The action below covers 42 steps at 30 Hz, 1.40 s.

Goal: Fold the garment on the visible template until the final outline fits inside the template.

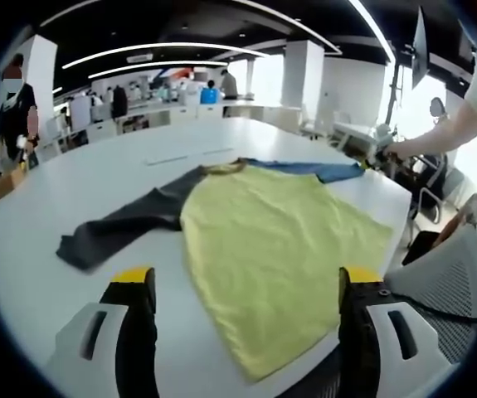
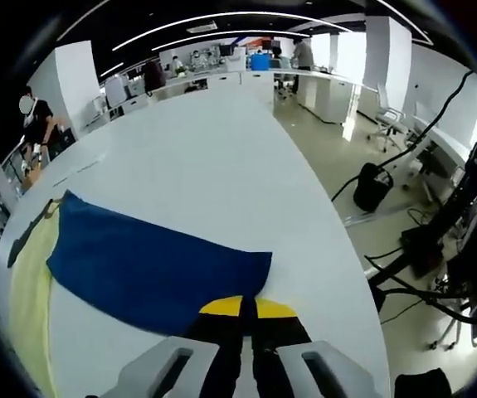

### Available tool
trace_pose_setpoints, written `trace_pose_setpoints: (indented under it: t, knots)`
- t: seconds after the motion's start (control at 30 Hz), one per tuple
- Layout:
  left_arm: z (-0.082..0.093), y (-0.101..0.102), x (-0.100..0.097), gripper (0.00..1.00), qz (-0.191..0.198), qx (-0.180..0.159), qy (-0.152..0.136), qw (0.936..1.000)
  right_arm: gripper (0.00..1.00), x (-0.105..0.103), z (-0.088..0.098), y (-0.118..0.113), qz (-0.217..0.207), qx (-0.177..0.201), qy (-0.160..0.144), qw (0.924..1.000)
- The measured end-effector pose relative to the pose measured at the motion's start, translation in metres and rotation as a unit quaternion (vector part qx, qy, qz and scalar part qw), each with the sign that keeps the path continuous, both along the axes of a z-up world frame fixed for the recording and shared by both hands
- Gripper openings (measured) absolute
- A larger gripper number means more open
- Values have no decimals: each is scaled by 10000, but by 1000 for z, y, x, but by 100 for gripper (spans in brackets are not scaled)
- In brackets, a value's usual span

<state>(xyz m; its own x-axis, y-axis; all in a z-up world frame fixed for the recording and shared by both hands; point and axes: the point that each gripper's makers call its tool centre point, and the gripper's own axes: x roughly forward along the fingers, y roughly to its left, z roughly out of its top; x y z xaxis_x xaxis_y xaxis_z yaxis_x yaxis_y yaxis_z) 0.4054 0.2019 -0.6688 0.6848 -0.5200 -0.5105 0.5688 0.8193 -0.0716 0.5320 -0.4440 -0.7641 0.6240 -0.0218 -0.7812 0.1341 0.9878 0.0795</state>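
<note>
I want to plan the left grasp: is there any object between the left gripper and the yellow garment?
Nothing visible does. The left gripper is open, and the yellow garment lies flat on the white table directly ahead, its near edge showing between the jaws.

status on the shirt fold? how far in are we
Early. Done: the shirt lies spread on the white table, yellow body flat, grey sleeve stretched out; no fold shows yet. In hand: the right gripper is shut on the blue sleeve at its end. The left gripper hangs open above the hem. Left: all folds. I can't make out a template.
</note>
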Motion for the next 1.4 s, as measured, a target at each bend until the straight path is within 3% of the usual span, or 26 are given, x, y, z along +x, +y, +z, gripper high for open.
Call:
trace_pose_setpoints:
  t: [0.27,0.77,0.8,0.83,1.03,1.13,1.4]
  knots:
    - [2,3,1,88,47,-2,-36,10000,0,13,-9,-26,-42,-12,23,10000]
    - [0,3,1,90,27,-42,-41,10000,0,38,5,-44,10,158,-175,9997]
    - [0,3,1,90,28,-44,-49,10000,0,34,9,-33,58,128,-179,9997]
    - [0,3,1,90,25,-47,-50,10000,0,19,18,1,83,107,-186,9997]
    - [0,5,-1,93,-4,-40,-33,10000,0,17,27,24,214,211,-281,9992]
    - [0,5,-2,94,-44,-10,-35,10000,0,-3,55,79,266,278,-373,9986]
    - [1,3,-4,97,-143,-20,-22,9999,0,-17,81,138,453,379,-419,9974]
